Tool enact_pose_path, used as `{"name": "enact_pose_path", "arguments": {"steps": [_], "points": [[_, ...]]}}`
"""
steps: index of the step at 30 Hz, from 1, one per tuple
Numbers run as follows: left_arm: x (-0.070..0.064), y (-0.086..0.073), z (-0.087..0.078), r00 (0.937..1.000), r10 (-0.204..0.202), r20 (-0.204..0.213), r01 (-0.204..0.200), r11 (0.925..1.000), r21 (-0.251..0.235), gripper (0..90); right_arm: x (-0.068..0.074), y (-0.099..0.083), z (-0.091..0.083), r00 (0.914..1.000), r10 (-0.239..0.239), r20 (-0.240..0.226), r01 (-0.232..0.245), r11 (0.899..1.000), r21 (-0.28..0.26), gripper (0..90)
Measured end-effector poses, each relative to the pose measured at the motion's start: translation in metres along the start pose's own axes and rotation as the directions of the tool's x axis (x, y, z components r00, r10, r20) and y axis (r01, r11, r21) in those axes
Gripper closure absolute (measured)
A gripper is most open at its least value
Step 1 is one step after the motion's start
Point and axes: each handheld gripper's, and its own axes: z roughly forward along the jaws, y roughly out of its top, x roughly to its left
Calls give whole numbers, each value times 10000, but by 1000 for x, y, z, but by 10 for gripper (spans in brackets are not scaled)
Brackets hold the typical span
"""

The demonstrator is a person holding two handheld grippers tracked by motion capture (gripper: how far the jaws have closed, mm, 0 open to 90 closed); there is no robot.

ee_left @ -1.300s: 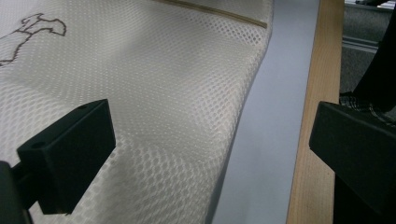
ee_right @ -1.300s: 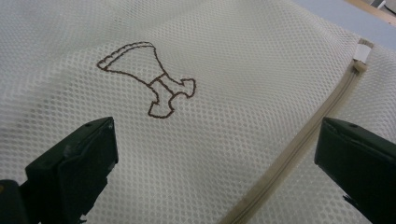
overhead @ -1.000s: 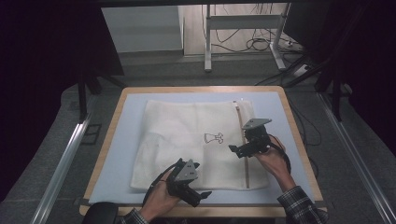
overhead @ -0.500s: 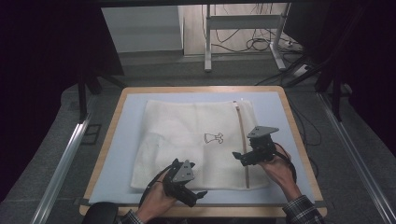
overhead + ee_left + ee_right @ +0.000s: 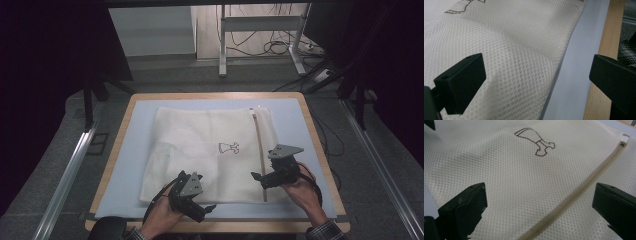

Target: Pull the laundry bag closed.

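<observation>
- Since a second earlier, the right gripper (image 5: 256, 176) had drifted toward the person along the zipper, while the left gripper (image 5: 209, 207) had barely shifted at the near edge.
- Right gripper: its two black jaws stood wide apart, released, holding nothing; in the right gripper view they straddled the beige zipper (image 5: 576, 193), which ran diagonally between them.
- Left gripper: its jaws were likewise spread and empty; in the left gripper view one jaw sat over the mesh and the other over the wooden rim, with the bag's near edge between them.
- Under both lay the white mesh laundry bag (image 5: 210, 150), flat on the pale blue mat (image 5: 125, 150), near the middle of the table and reaching almost to its near edge.
- A small brown outline drawing (image 5: 228, 147) was printed on the bag, just left of the zipper.
- The mat covered the light wooden table (image 5: 320, 145), whose rim showed around it.
- Both hands came in from the bottom of the high view, with a plaid sleeve (image 5: 325, 231) at the right.
</observation>
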Motion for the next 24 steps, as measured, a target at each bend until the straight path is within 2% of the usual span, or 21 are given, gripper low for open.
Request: {"name": "enact_pose_path", "arguments": {"steps": [9, 24], "points": [[3, -7, -8, 9996, -32, -266, 35, 9999, 115, 6, 8, -7, -7, 10000, -72, -5, 72, 9999, 153, 0], [10, -20, -32, 9963, -361, -778, 354, 9993, -111, 6, 20, -17, -27, 9999, -23, 126, 23, 10000, -20, 0]]}}
